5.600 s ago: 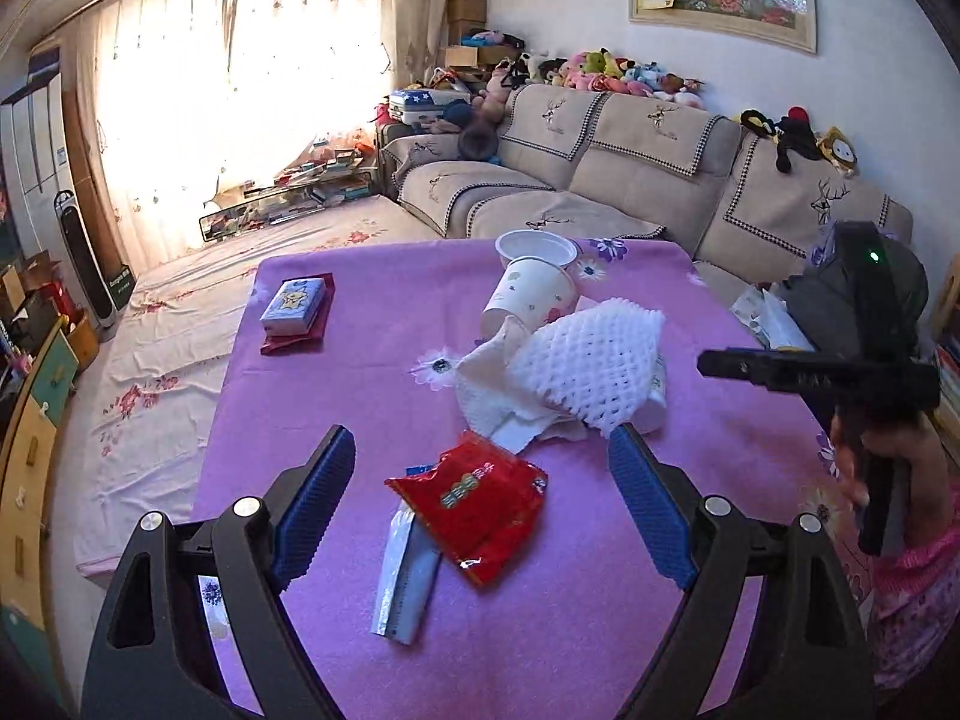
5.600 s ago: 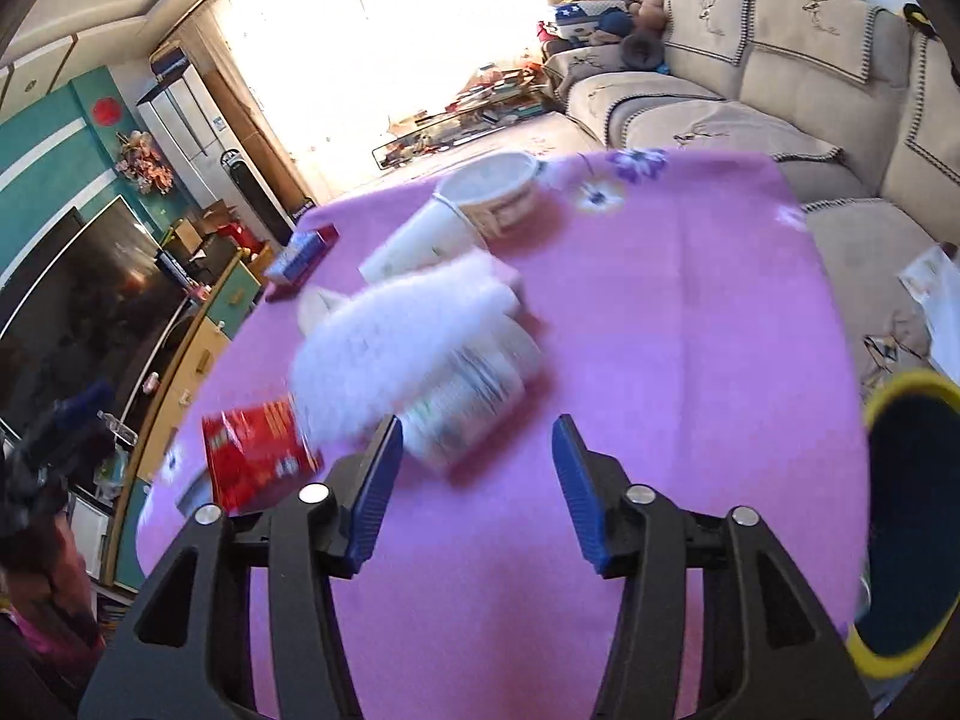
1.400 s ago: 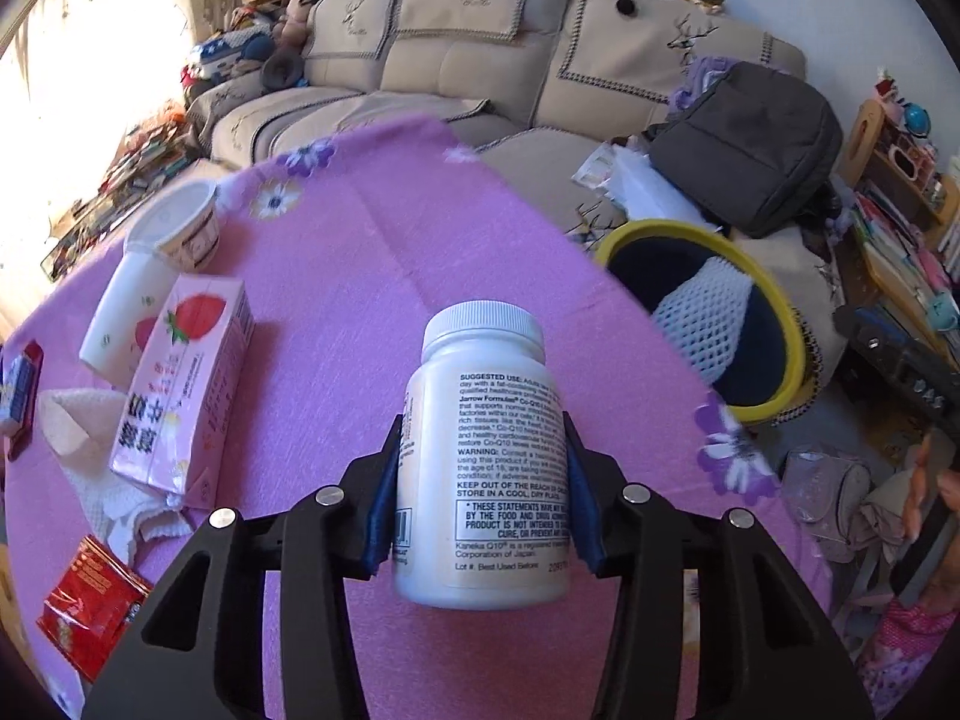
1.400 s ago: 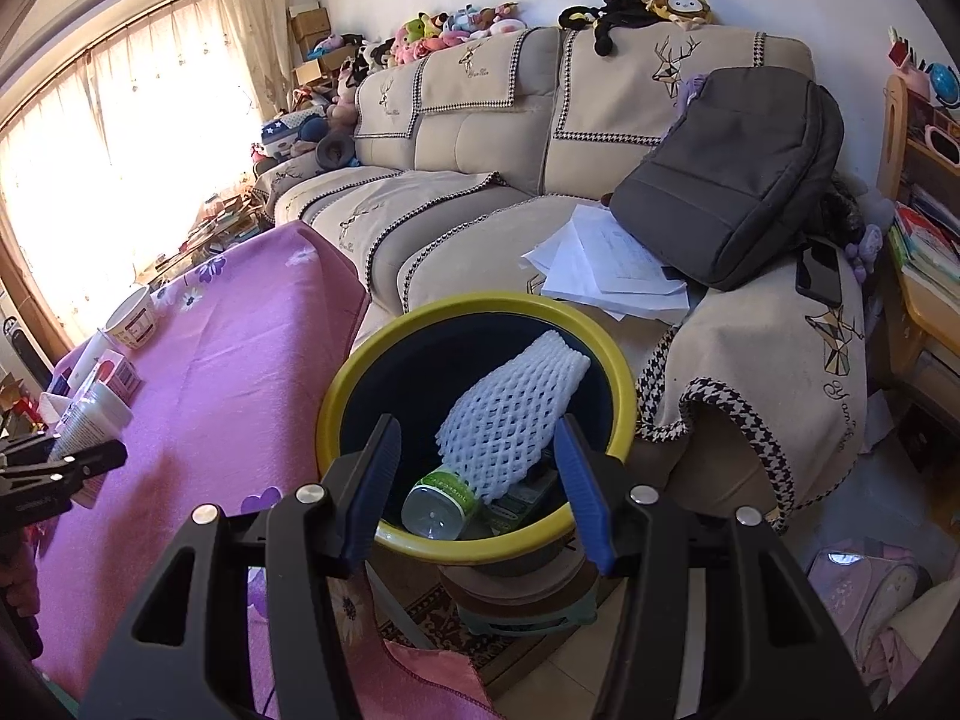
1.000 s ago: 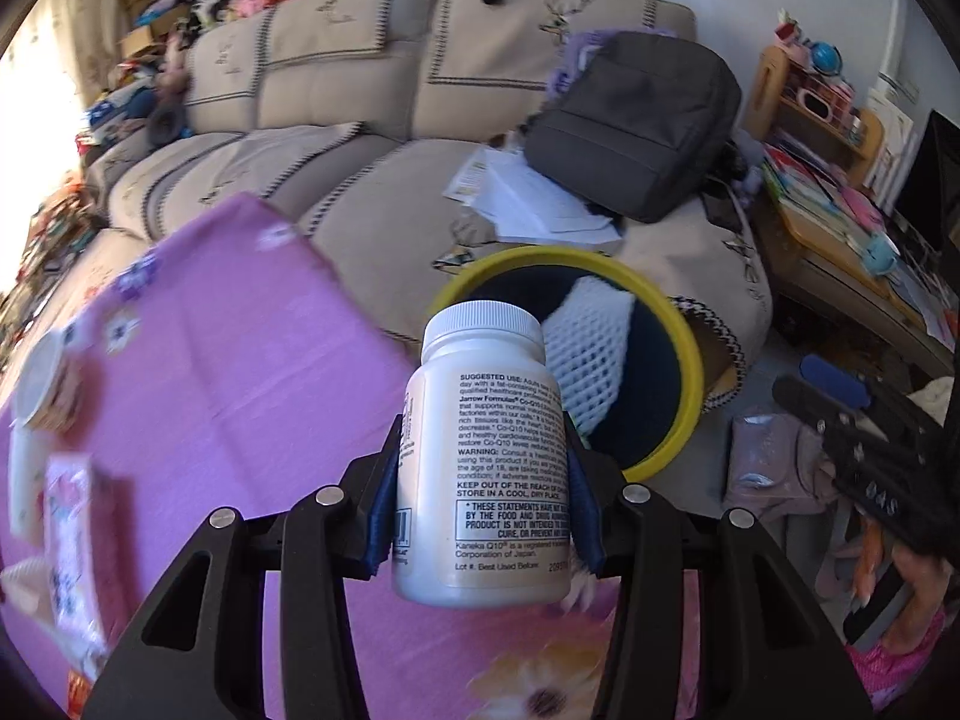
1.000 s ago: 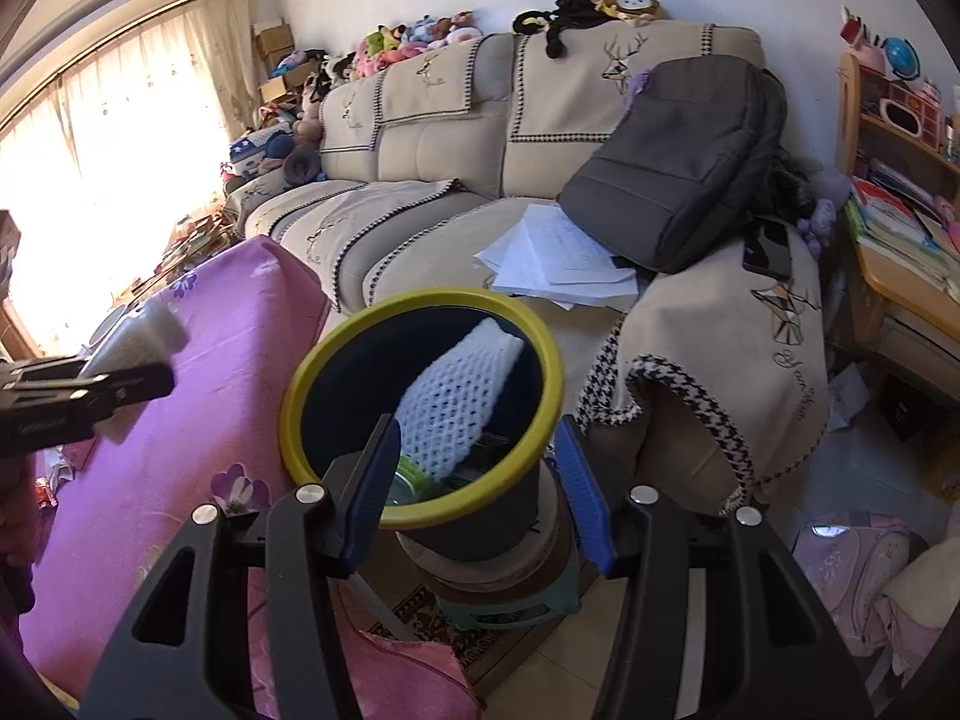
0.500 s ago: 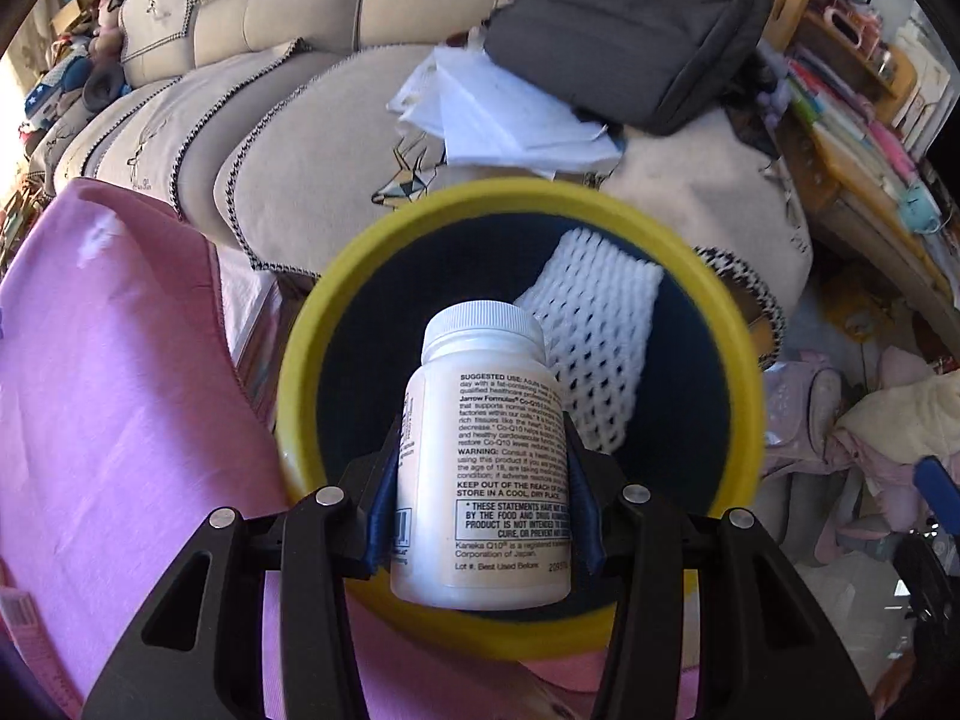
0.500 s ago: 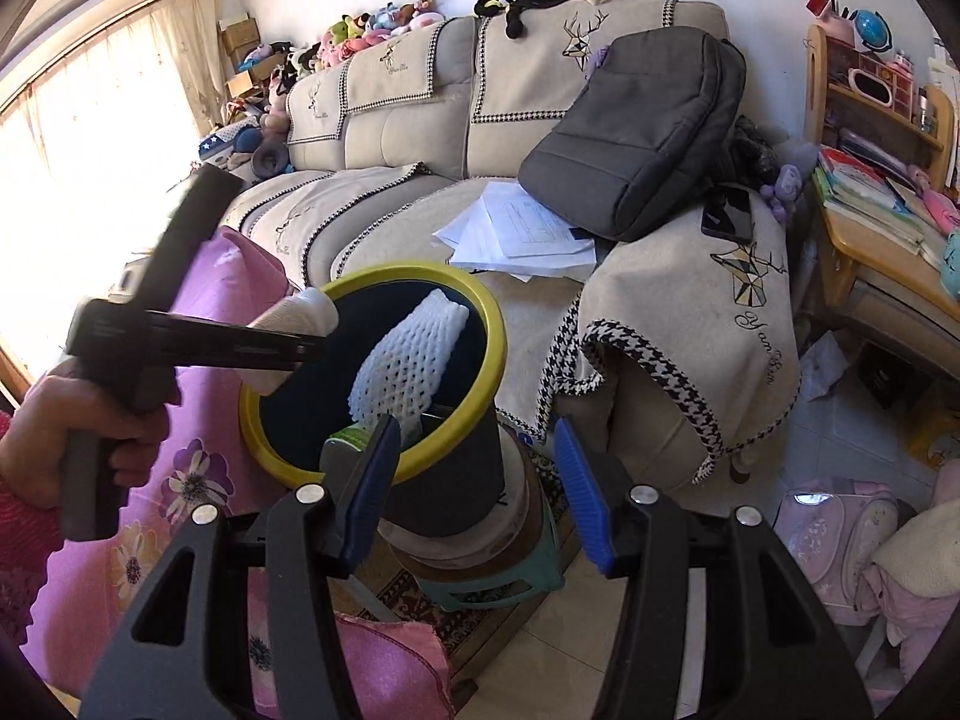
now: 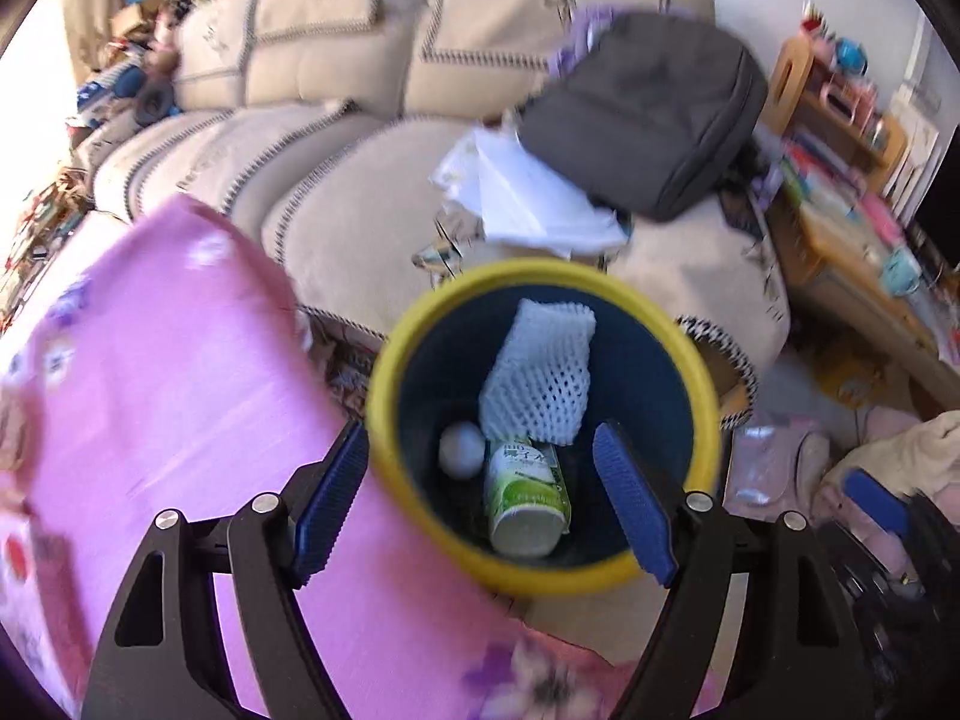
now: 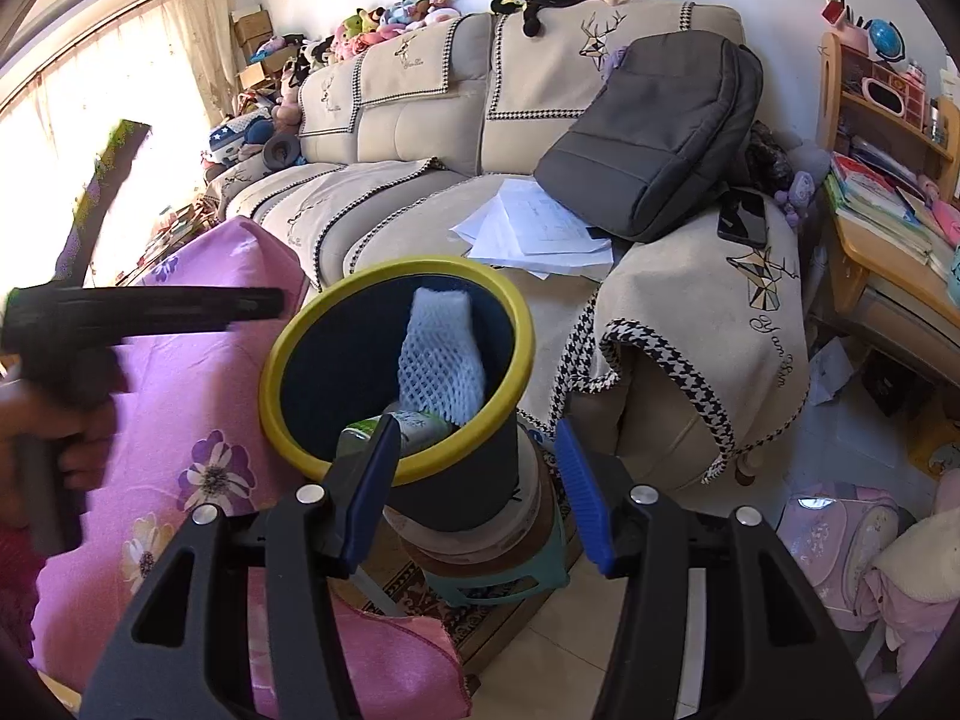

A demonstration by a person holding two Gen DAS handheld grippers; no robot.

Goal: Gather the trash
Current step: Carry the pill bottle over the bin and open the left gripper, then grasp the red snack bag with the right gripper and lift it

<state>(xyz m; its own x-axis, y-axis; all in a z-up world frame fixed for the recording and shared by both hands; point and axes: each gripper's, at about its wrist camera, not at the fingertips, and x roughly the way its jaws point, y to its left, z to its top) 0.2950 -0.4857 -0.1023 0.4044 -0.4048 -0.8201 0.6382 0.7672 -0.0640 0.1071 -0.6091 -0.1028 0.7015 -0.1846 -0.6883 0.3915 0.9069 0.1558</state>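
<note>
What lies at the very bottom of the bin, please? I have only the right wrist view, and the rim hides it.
Observer: A small round white object lies at the bottom of the bin, next to the green can.
Operator: Thank you. Is the left gripper carrying anything?
Observer: No. The left gripper is above the bin, and its fingers are opening with nothing held between them.

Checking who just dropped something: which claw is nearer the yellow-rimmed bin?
Left. The left claw, jaws opening and empty, hangs right over the yellow-rimmed bin; the right claw sits back beside it.
</note>
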